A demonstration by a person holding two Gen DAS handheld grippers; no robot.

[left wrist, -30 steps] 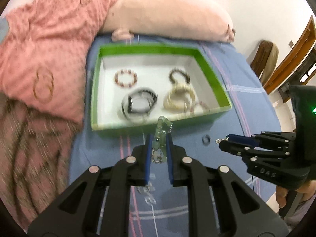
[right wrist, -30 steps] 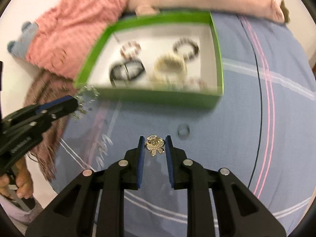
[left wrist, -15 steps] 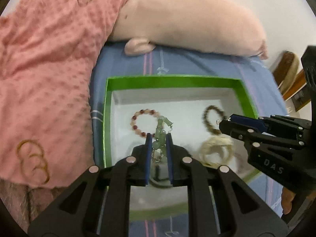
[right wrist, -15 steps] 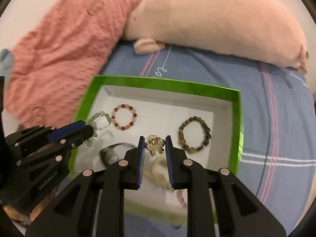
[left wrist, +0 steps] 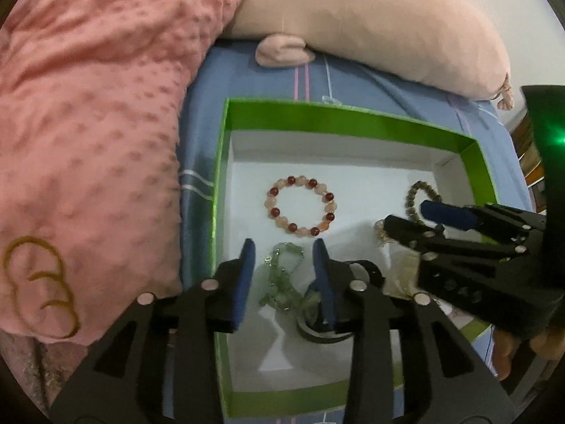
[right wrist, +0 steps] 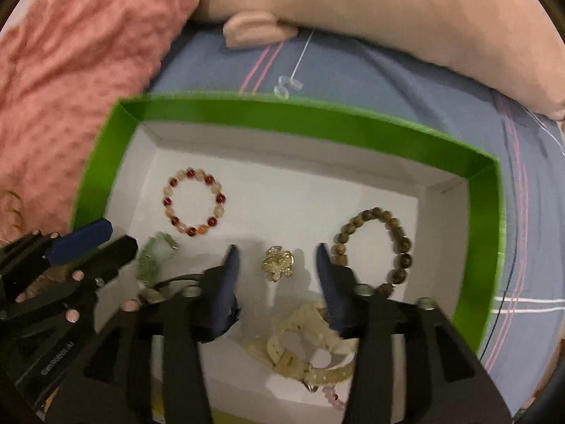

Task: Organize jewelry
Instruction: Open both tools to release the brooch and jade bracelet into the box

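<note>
A green-walled box (left wrist: pixel 349 120) (right wrist: pixel 300 120) with a white floor lies on the blue bedsheet. My left gripper (left wrist: pixel 284 252) is open over its left part, and a pale green bead bracelet (left wrist: pixel 282 282) (right wrist: pixel 155 258) lies loose between the fingers. My right gripper (right wrist: pixel 277 258) is open over the middle, and a gold brooch (right wrist: pixel 279 263) lies free between its fingers. A red-and-pink bead bracelet (left wrist: pixel 300 205) (right wrist: pixel 194 206), a brown bead bracelet (right wrist: pixel 381 243) and a cream watch strap (right wrist: pixel 310 342) also lie in the box.
A pink dotted blanket (left wrist: pixel 91 123) borders the box on the left. A pink plush pillow (left wrist: pixel 370 24) lies behind it. A dark bangle (left wrist: pixel 325 332) lies in the box under the left fingers. The blue striped sheet (right wrist: pixel 522 212) extends to the right.
Both grippers have moved down into the box and opened. The green bracelet and the gold brooch have dropped out of the fingers onto the box floor.
</note>
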